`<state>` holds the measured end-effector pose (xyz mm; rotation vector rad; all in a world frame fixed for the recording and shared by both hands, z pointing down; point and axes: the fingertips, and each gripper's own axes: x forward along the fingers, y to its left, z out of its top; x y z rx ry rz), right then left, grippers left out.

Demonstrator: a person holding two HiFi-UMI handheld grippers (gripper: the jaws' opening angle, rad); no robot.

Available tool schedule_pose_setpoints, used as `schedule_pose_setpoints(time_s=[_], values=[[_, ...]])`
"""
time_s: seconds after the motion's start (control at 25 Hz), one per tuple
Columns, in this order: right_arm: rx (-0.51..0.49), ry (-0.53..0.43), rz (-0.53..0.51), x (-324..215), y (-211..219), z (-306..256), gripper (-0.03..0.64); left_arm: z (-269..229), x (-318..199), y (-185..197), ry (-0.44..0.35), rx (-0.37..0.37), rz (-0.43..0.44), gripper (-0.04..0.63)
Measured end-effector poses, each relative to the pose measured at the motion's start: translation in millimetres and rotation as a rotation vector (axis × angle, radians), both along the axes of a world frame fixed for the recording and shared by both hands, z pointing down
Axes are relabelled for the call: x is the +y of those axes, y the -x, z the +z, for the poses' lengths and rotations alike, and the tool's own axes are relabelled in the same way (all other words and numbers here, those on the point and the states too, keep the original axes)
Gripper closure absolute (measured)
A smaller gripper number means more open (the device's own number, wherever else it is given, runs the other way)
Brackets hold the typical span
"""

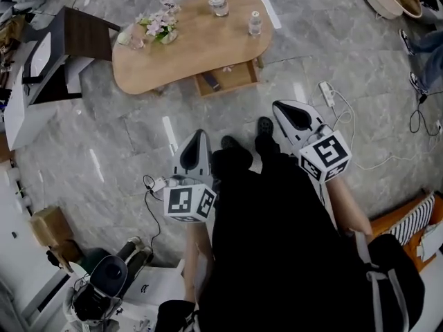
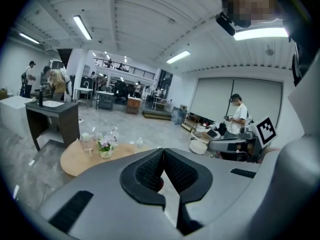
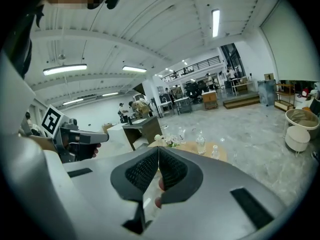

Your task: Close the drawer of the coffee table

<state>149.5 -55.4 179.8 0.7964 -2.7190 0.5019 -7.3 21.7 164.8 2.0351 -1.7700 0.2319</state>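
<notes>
in the head view i'm holding the left gripper (image 1: 200, 135) and the right gripper (image 1: 278, 105) well short of the coffee table (image 1: 187, 47). its long axis is lying across their line, and its drawer (image 1: 225, 79) is standing open, jutting back toward both tips. in the left gripper view the jaws are pressing together on nothing, with the table sitting ahead and to the left. in the right gripper view the jaws are meeting too, with the table just beyond them.
</notes>
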Motion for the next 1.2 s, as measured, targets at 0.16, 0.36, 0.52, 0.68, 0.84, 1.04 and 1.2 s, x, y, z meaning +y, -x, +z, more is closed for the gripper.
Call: schedule_pose_setpoints(time_s=[0.16,0.36,0.52,0.68,0.84,1.04,1.2], values=[[0.030,0.051,0.015,-5.7,7.8,24.1,0.603,14.6,-9.2,15.9,0.029,-0.018,-0.018,0.580],[0.062,0.071,0.074,-15.5,23.5,41.8,0.603,30.8,-30.2,41.6,0.044,-0.035,0.032,0.580],[0.081,0.083,0.168,-26.1,44.8,52.0,0.603,47.0,-48.5,72.0,0.056,-0.062,0.122,0.580],[0.103,0.102,0.284,-33.9,73.5,62.8,0.603,65.1,-69.1,107.6,0.074,-0.082,0.243,0.580],[0.142,0.121,0.415,-44.6,96.1,83.4,0.603,89.9,-93.7,140.3,0.091,-0.075,0.347,0.580],[0.213,0.124,0.520,-49.3,112.9,120.4,0.603,134.6,-113.3,162.2,0.118,-0.069,0.469,0.580],[0.271,0.141,0.558,-51.0,121.6,161.0,0.603,179.1,-123.0,170.9,0.158,-0.059,0.526,0.580]])
